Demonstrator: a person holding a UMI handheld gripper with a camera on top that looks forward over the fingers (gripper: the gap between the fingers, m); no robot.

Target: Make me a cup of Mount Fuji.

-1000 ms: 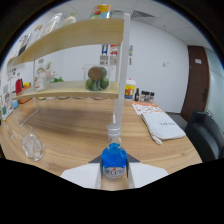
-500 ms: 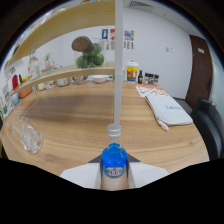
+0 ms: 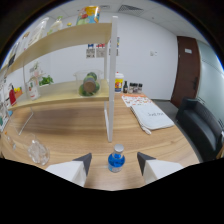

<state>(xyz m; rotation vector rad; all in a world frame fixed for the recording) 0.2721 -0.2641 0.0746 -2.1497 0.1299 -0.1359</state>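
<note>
A small bottle (image 3: 116, 160) with blue liquid and a pale cap stands upright on the wooden table (image 3: 65, 125). It sits between my gripper's fingertips, with a clear gap on each side. My gripper (image 3: 114, 157) is open; its left finger (image 3: 83, 163) and right finger (image 3: 144, 161) flank the bottle without touching it. A clear glass cup (image 3: 37, 151) stands on the table to the left of the left finger.
Just beyond the bottle rises a white post (image 3: 111, 80) of a two-tier wooden shelf (image 3: 60, 37). A round green pot (image 3: 89, 85) and a yellow-lidded jar (image 3: 119, 82) stand further back. White papers (image 3: 150, 114) lie ahead on the right, beside a black armchair (image 3: 200, 127).
The fingers have spread apart and let go of the blue bottle, which now stands on the table. The gripper has drawn back a little, so the bottle looks smaller.
</note>
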